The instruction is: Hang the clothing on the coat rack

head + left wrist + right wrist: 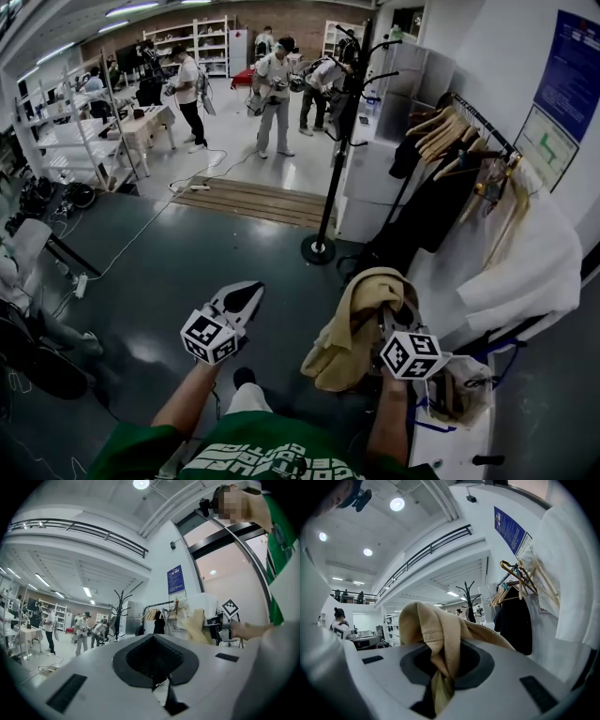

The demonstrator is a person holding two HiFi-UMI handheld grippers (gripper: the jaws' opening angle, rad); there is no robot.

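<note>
Hanging not yet done: the beige garment (356, 328) is held bunched in the right gripper (392, 314), well apart from the black coat rack (334, 159) on the floor ahead. A fold of cloth is pinched between the right jaws and draped over them. The left gripper (246, 295) is closed on nothing.

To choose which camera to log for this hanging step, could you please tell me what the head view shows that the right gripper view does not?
Only the head view: the round base of the black metal coat rack and the left hand-held gripper. Only the right gripper view: the right hand-held gripper with its jaws shut on a fold of the beige fabric garment, and an upper balcony railing. Both: that garment, the coat rack's upper hooks and the wooden hangers.
</note>
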